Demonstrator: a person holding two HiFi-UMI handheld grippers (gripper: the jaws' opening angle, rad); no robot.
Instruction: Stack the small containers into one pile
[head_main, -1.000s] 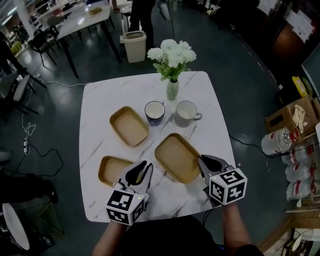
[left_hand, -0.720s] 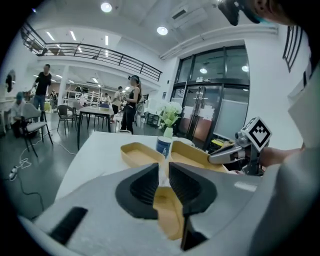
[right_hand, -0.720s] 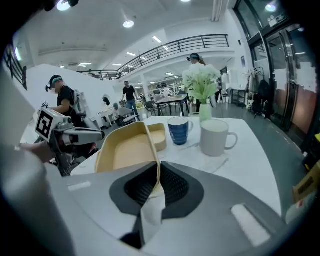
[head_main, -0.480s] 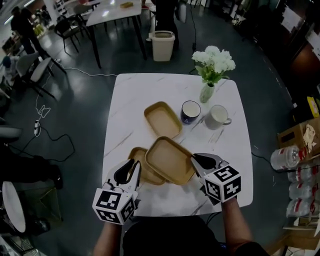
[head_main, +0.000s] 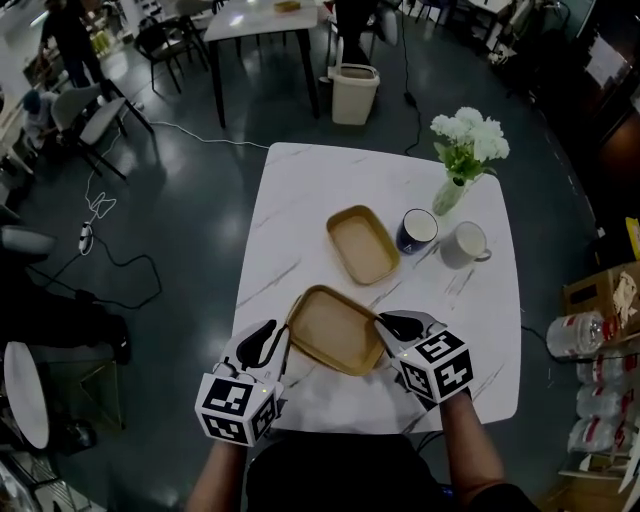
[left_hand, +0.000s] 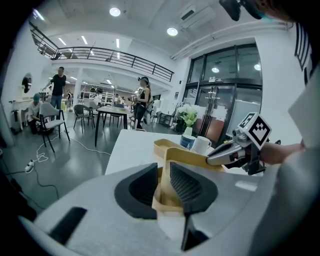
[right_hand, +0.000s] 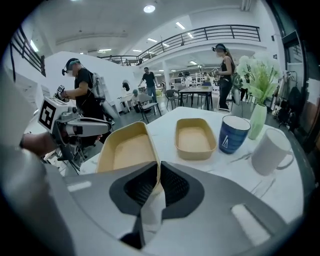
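My right gripper (head_main: 382, 323) is shut on the near rim of a large tan container (head_main: 333, 328) and holds it over a second tan container, which it almost hides in the head view. In the left gripper view, that lower container's rim (left_hand: 164, 192) stands between the jaws of my left gripper (head_main: 272, 335). Those jaws are opening, with a gap at one pad. A third tan container (head_main: 362, 243) lies apart, farther back on the white table (head_main: 290, 200). The right gripper view shows the held container (right_hand: 127, 147), the far one (right_hand: 195, 137) and the left gripper (right_hand: 102, 131).
Behind the far container stand a blue cup (head_main: 416, 230), a white mug (head_main: 463, 244) and a vase of white flowers (head_main: 452, 190). The table's near edge runs just under both grippers. Boxes and bottles (head_main: 590, 330) sit on the floor to the right, and people stand farther off.
The right gripper has carried the large container leftward until it covers the container at the left gripper. The left jaws have widened. The head camera's view has shifted.
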